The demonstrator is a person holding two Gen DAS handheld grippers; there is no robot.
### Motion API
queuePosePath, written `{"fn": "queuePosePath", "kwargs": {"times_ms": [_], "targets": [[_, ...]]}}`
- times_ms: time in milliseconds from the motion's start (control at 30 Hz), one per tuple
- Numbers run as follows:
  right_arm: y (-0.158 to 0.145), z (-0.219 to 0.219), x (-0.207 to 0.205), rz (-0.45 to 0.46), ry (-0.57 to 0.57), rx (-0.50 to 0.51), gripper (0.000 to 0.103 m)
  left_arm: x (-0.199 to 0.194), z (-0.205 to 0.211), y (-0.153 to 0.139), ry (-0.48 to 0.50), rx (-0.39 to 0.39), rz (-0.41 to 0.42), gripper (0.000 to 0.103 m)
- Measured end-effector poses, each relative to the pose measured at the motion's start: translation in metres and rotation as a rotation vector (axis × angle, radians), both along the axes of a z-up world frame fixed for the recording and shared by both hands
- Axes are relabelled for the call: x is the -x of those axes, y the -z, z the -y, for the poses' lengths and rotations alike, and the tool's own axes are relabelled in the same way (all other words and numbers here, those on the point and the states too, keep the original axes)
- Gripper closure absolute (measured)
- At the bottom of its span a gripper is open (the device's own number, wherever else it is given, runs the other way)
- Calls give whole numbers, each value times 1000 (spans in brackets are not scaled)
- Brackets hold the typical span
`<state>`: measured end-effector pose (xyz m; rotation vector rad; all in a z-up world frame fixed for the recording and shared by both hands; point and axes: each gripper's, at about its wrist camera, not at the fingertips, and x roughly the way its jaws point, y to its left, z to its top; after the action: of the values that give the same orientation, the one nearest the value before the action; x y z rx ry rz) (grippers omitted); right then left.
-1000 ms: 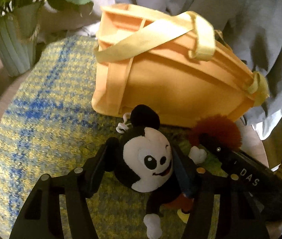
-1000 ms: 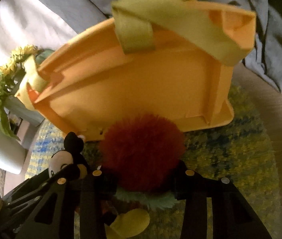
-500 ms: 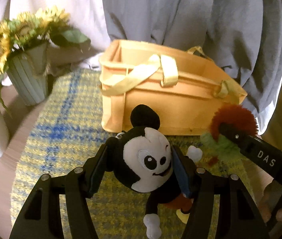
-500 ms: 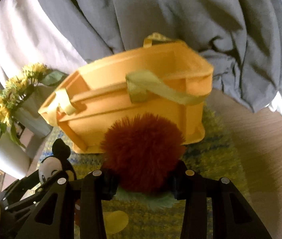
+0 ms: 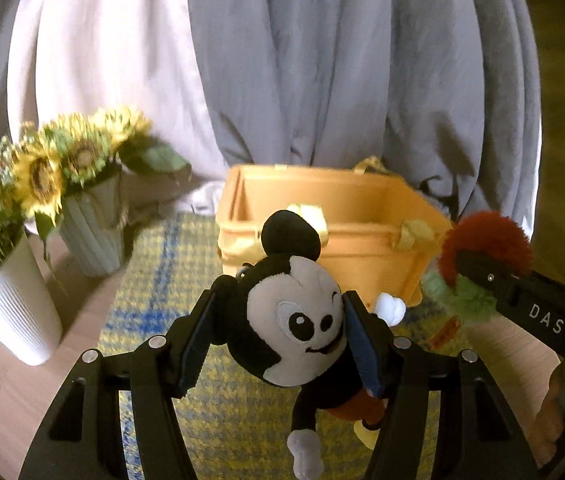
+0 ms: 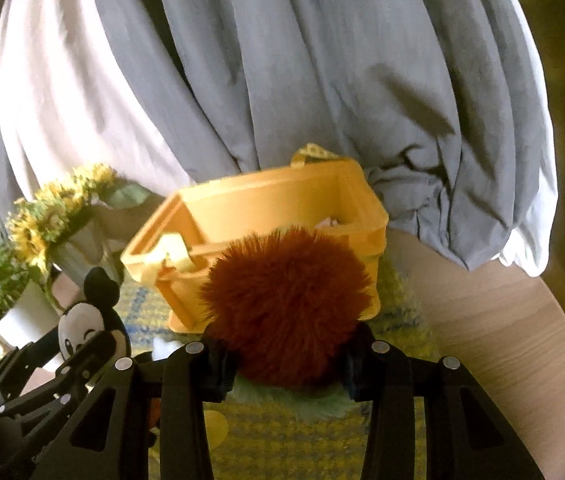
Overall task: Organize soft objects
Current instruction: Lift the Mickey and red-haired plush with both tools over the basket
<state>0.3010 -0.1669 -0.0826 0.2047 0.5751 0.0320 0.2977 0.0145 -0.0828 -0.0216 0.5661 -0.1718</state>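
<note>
My left gripper [image 5: 282,320] is shut on a black-and-white mouse plush [image 5: 294,320], held by the head above the mat in front of the orange fabric basket [image 5: 362,256]. My right gripper [image 6: 286,340] is shut on a fluffy red plush with a green fringe [image 6: 286,304], also held up in front of the basket [image 6: 274,200]. The basket is open at the top, its yellow handles hanging over the rim. The red plush [image 5: 486,244] shows at the right of the left wrist view, and the mouse plush [image 6: 86,328] at the left of the right wrist view.
A yellow-and-blue woven mat [image 5: 154,300] lies under the basket on a round wooden table [image 6: 494,320]. A sunflower vase [image 5: 94,232] and a white ribbed pot with a plant [image 5: 14,312] stand to the left. Grey and white curtains [image 5: 322,80] hang behind.
Both grippers have lifted and drawn back with their plush toys. The basket now looks smaller and farther, with its open top in sight.
</note>
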Motion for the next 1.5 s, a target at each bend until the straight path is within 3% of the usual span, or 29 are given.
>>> {"fn": "queuePosePath", "kwargs": {"times_ms": [367, 633, 967, 1500], "targets": [[-34, -5, 23, 113, 6, 13, 62, 15, 2, -38, -6, -2, 129, 42], [-54, -5, 20, 155, 7, 20, 62, 8, 4, -60, 17, -8, 175, 42], [-77, -5, 6, 215, 17, 23, 62, -13, 13, -85, 39, -6, 241, 42], [-97, 4, -33, 266, 49, 33, 62, -56, 21, -101, 54, -15, 280, 41]]}}
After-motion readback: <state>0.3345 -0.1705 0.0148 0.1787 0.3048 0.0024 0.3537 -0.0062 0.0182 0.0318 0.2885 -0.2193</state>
